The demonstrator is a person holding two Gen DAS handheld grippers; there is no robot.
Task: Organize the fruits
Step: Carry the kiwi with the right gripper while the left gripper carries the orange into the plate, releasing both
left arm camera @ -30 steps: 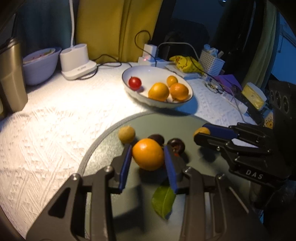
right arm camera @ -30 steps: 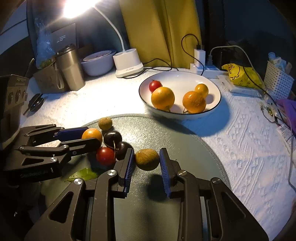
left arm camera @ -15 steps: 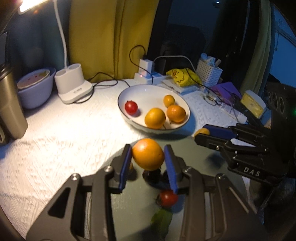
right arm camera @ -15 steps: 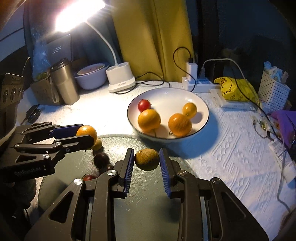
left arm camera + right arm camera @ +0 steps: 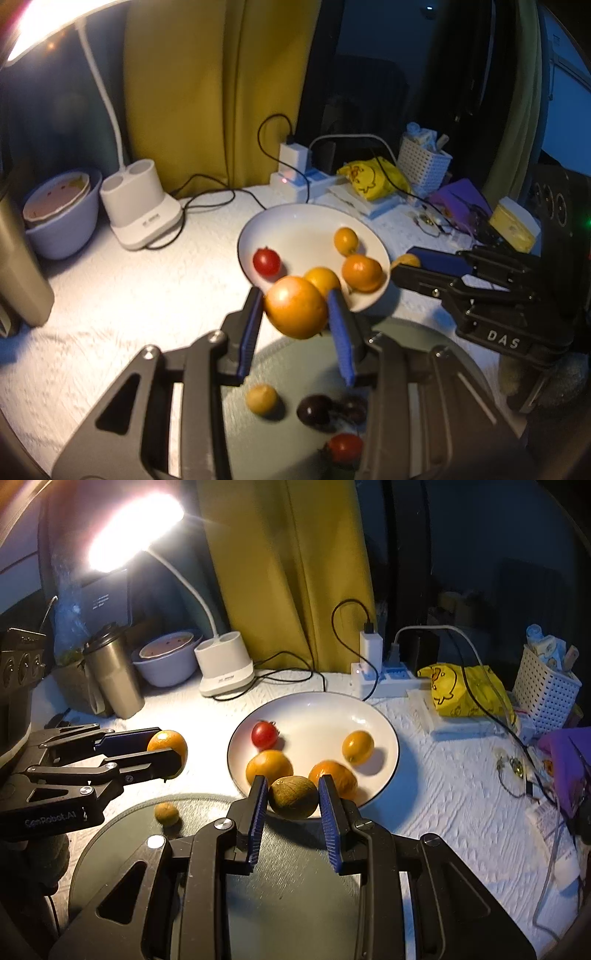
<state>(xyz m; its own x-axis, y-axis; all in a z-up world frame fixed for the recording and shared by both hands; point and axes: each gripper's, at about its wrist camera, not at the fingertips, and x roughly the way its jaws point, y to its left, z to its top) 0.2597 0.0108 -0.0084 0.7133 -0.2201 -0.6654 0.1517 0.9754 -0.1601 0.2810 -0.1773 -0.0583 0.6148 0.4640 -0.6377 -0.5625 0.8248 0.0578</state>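
My left gripper [image 5: 295,317] is shut on a large orange [image 5: 295,312], held in the air just short of the white bowl's [image 5: 295,225] near rim. It also shows in the right wrist view [image 5: 168,755]. My right gripper [image 5: 291,799] is shut on a brownish-green round fruit [image 5: 293,796], held over the near rim of the bowl [image 5: 384,734]. The bowl holds a red tomato [image 5: 264,734] and three orange fruits [image 5: 269,766]. On the dark round tray [image 5: 424,350] lie a small yellow fruit [image 5: 261,399], two dark plums [image 5: 314,409] and a red tomato [image 5: 345,447].
A white desk lamp base [image 5: 225,672], a lavender bowl [image 5: 168,662] and a steel tumbler [image 5: 112,675] stand at the back left. A power strip [image 5: 384,674], yellow bag [image 5: 465,690] and white basket [image 5: 546,686] stand at the back right, with cables on the white cloth.
Both grippers have lifted their fruits off the dark tray and moved forward toward the white bowl. The fruits left on the tray now lie below and behind the fingers.
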